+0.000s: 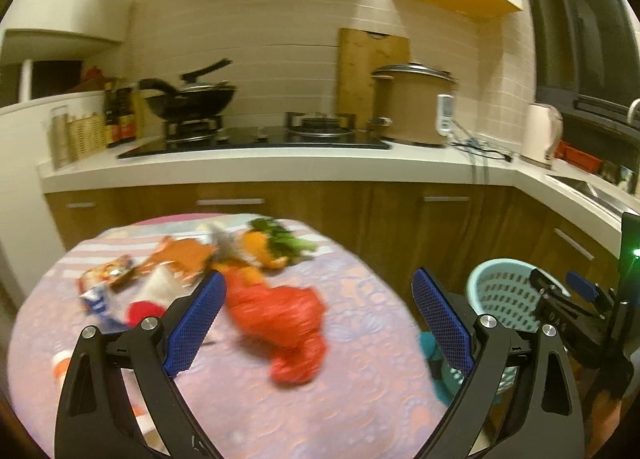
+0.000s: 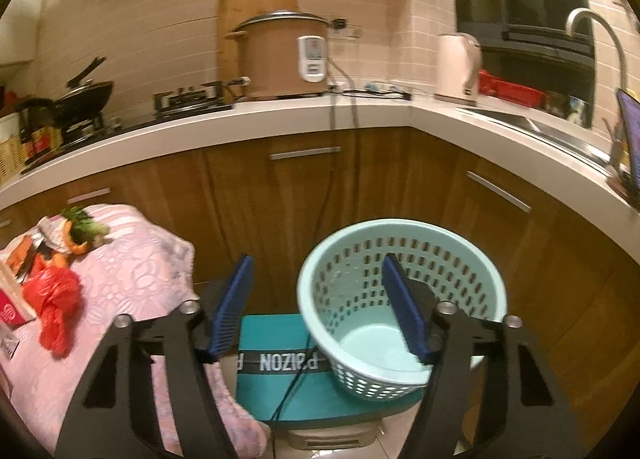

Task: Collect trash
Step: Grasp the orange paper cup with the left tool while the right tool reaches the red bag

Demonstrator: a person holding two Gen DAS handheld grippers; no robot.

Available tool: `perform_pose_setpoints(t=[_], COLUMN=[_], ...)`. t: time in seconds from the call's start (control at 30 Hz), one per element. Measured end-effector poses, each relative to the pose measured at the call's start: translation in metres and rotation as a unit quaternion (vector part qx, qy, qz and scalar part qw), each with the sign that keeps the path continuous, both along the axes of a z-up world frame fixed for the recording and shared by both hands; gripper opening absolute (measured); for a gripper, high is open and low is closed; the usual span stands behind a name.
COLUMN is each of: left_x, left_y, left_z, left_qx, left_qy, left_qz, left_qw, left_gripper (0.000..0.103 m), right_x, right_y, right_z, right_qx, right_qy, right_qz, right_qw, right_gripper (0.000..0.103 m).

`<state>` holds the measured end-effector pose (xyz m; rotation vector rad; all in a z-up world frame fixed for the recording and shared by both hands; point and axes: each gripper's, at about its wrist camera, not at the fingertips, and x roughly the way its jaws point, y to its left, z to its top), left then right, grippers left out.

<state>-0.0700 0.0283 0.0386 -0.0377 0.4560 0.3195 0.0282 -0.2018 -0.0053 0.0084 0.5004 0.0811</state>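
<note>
Here the trash lies in a blurred heap on a pink patterned cloth [image 1: 360, 399]: a crumpled red plastic bag [image 1: 280, 323], orange peel [image 1: 256, 245] touching leafy greens [image 1: 286, 237], and wrappers too smeared to identify. The left gripper [image 1: 318, 323] hovers over the bag, jaws wide apart, holding nothing. Beside the cloth, the pale teal basket [image 2: 320, 259] sits tilted on a teal box [image 2: 280, 391]; the right gripper [image 2: 316, 309], jaws apart, faces it, one finger hiding part of its inside.
</note>
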Motion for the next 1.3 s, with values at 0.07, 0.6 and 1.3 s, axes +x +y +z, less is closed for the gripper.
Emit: perform_pose_setpoints(t=[0.07, 0.6, 1.3], left_x=[-0.016, -0.154, -0.118], left_y=[0.008, 0.113, 0.168], left_z=[0.001, -0.004, -0.08], left_qx=[0.011, -0.058, -0.283], left_qy=[-0.004, -0.007, 0.037], left_qz=[0.03, 0.272, 0.197], left_qw=[0.9995, 0.9605, 0.9379], left_gripper=[0.091, 0.091, 0.075], right_x=[-0.001, -0.022, -0.007], right_y=[0.009, 0.111, 0.176], right_z=[0.001, -0.009, -0.005], right_qx=[-0.001, -0.007, 0.006], right_qy=[-0.001, 0.026, 0.07], right_qz=[0.018, 0.192, 0.28], right_qw=[1.0, 0.981, 0.958], right_gripper=[0.048, 0.037, 0.047])
